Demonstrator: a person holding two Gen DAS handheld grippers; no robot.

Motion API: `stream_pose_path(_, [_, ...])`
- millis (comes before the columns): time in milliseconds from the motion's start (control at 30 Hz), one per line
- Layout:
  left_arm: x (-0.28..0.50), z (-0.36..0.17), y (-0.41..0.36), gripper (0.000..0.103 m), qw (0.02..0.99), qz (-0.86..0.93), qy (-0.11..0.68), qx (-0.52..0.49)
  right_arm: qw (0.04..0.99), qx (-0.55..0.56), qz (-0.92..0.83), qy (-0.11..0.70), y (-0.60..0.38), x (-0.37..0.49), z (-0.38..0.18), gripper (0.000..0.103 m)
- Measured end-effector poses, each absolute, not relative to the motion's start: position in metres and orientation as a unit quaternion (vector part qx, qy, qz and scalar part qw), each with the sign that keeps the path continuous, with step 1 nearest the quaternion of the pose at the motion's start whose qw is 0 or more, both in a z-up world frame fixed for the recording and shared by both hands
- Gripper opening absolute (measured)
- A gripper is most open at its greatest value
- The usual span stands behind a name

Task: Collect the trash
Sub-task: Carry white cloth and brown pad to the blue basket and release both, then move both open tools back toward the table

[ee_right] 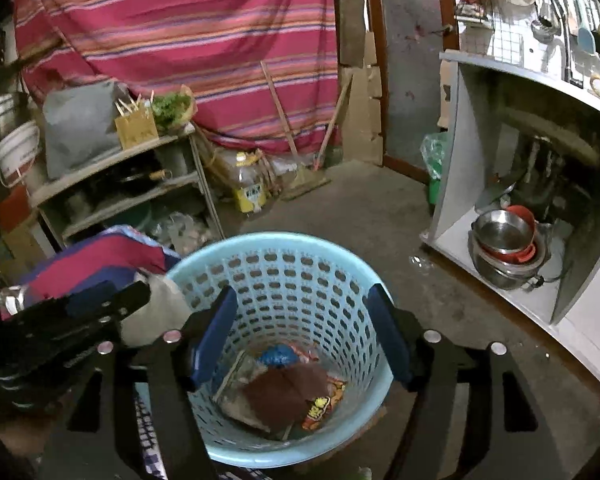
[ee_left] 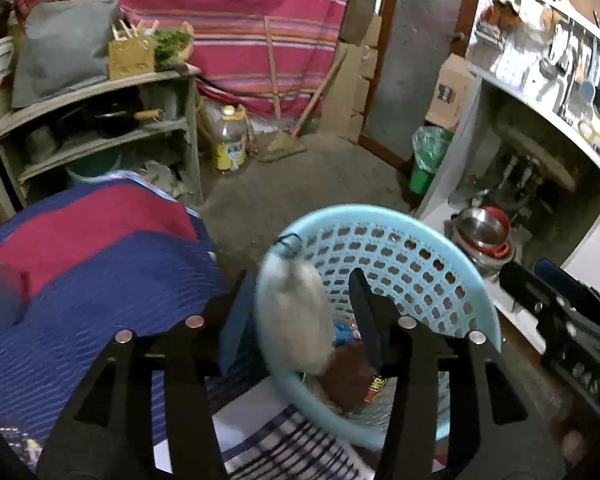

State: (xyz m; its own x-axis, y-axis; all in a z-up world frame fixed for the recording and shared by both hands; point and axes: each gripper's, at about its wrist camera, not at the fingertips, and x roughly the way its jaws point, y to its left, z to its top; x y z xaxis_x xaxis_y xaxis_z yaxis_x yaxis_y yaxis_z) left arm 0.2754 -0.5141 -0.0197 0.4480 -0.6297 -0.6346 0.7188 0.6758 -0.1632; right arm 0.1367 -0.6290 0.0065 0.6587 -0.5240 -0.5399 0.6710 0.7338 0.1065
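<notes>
- A striped red cloth [ee_right: 180, 40] hangs across the back wall.
- The bare concrete floor [ee_right: 360, 216] is grey and dusty.
- A grey wooden shelf unit [ee_right: 124, 184] stands at the left.
- A white cabinet [ee_right: 500, 184] at the right stands open, with metal bowls [ee_right: 504, 244] inside.
- A brown-framed door [ee_right: 404, 60] is beyond.
</notes>
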Motion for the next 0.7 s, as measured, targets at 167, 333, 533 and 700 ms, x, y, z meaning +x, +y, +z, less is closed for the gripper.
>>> stream_pose_path(167, [0.261, 0.022, -0.438, 0.067, 0.877, -0.365, 0.308, 0.055, 0.915, 0.152, -0.311, 0.205, -0.602, 0.131, 0.034, 0.077])
stream_pose_path(333, [0.209, 0.044, -0.291, 0.085, 0.913, -0.301, 0.273, 0.036, 0.922, 0.192, -0.275, 0.195, -0.549, 0.131, 0.046, 0.083])
stream_pose_path(533, [0.132, 0.014, -0.118, 0.092, 0.943, -0.203, 0.259, 0.041, 0.904, 0.162, -0.328, 0.22, -0.41, 0.081, 0.014, 0.097])
stream_pose_path(700, [0.08, -0.006, -0.023, 0.096, 0.958, -0.143, 0.247, -0.02, 0.93, 0.047, -0.311, 0.189, -0.313, 0.015, 0.012, 0.098])
